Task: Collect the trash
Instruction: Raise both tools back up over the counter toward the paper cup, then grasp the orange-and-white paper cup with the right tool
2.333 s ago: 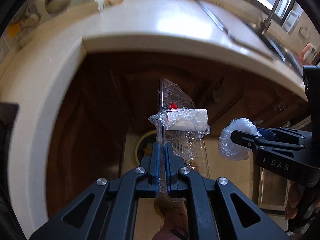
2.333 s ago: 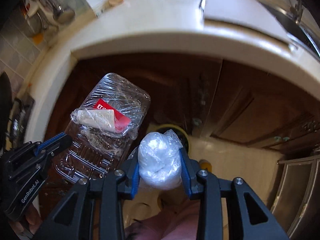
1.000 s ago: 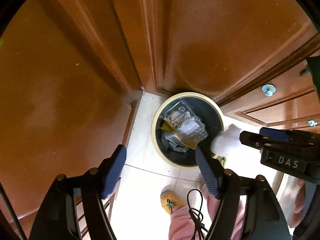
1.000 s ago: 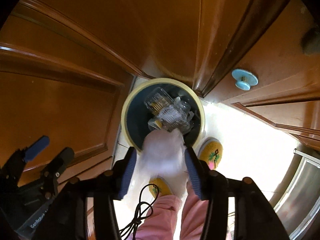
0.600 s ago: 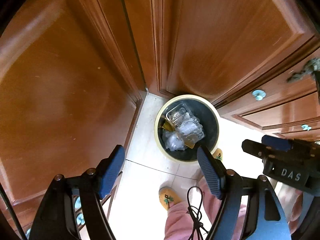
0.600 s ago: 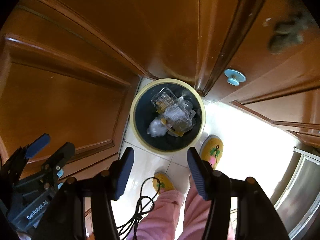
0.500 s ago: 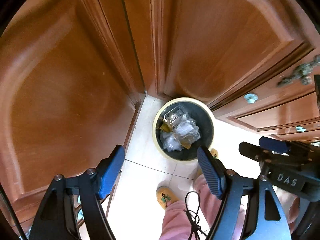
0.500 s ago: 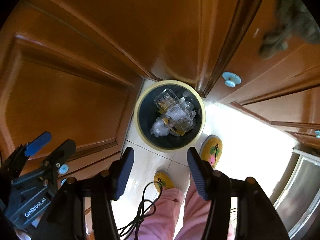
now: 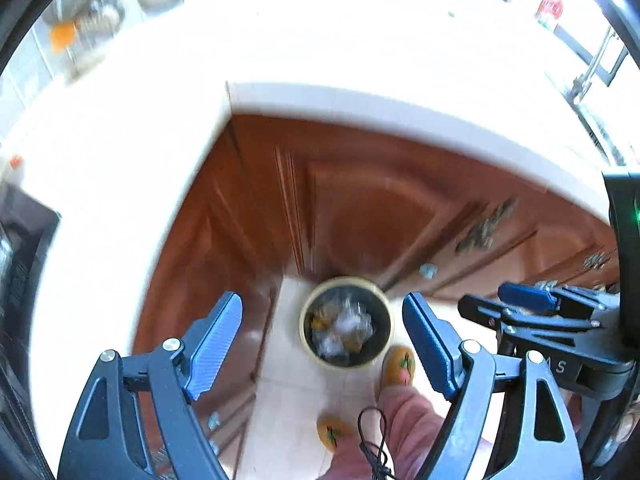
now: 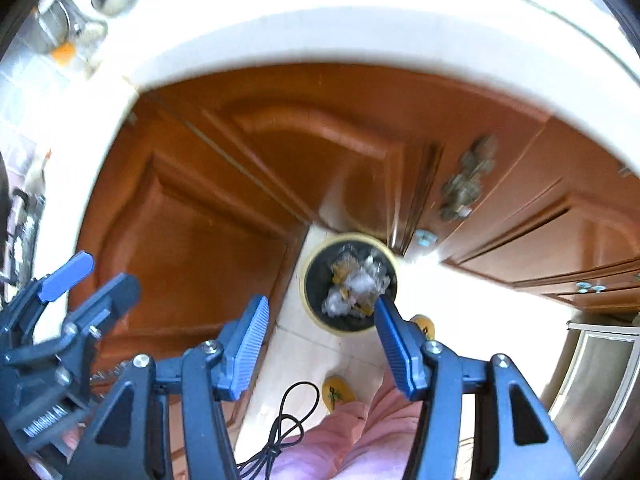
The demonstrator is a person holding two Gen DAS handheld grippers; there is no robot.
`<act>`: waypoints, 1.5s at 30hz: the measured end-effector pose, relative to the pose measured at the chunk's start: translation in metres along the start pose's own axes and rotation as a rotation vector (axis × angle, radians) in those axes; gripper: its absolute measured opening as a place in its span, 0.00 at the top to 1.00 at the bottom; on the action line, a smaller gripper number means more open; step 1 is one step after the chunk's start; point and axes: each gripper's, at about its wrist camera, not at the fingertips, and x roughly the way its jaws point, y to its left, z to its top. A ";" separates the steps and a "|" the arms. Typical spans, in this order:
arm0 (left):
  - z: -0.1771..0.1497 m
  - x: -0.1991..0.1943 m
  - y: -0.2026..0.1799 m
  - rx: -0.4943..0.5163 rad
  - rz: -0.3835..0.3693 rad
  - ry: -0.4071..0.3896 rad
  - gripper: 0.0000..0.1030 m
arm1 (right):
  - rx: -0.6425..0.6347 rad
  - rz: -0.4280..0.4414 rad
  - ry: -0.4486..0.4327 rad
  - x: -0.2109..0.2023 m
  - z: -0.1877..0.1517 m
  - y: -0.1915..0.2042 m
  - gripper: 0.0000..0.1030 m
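Both pieces of trash lie in the waste bin [image 9: 346, 322] on the tiled floor [image 9: 280, 380], in the corner where the wooden cabinet doors [image 10: 192, 220] meet — a crinkled clear plastic tray and a wad of cling film [image 10: 360, 282], glossy and pale against the bin's dark inside. So this round of collecting looks done; whether more rubbish waits on the tabletop [image 9: 320, 40] cannot be told, since it is washed out by glare and blur.

The left gripper [image 9: 322, 344] has its fingers spread wide and has just been opening further, with nothing between them; the bin shows far below in the gap. The right gripper [image 10: 320, 344] has its fingers moderately apart, also empty.

The bin is round, with a cream rim and a black liner or wall. The fingers carry ribbed blue pads [image 9: 214, 338] on matte black frames. The cabinets are glossy reddish-brown wood with raised arched panels, small pale blue knobs [image 10: 425, 237] and ornate metal handles. The tabletop edge is smooth and cream-white — rounded at the corner. Below, a person's pink trousers and yellow slippers [image 9: 398, 364] show, with a thin black cable [image 10: 280, 432] dangling.
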 end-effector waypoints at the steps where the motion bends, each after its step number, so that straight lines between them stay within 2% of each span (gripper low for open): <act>1: 0.008 -0.011 0.000 0.000 0.005 -0.025 0.21 | 0.006 -0.002 -0.019 -0.009 0.004 0.000 0.46; 5: 0.044 -0.056 0.011 -0.034 0.020 -0.149 0.15 | 0.013 -0.004 -0.122 -0.050 0.021 0.006 0.46; 6: 0.052 -0.065 0.013 -0.010 0.011 -0.178 0.15 | 0.008 -0.006 -0.153 -0.062 0.027 0.008 0.46; 11: 0.090 -0.114 0.024 -0.040 0.032 -0.326 0.13 | -0.022 -0.015 -0.300 -0.116 0.052 0.019 0.46; 15: 0.112 -0.145 0.035 -0.074 0.061 -0.430 0.05 | -0.038 -0.027 -0.402 -0.145 0.076 0.027 0.46; 20: 0.145 -0.164 0.047 -0.121 0.101 -0.495 0.01 | -0.077 -0.018 -0.475 -0.176 0.117 0.043 0.46; 26: 0.183 -0.140 0.061 -0.204 0.150 -0.471 0.01 | -0.146 0.035 -0.492 -0.179 0.185 0.055 0.45; 31: 0.210 -0.111 0.075 -0.293 0.203 -0.404 0.01 | -0.192 0.101 -0.433 -0.153 0.252 0.057 0.44; 38: 0.242 -0.051 0.079 -0.375 0.211 -0.263 0.01 | -0.235 0.135 -0.321 -0.082 0.339 0.063 0.44; 45: 0.265 0.003 0.086 -0.407 0.295 -0.144 0.01 | -0.227 0.153 -0.214 0.012 0.402 0.076 0.44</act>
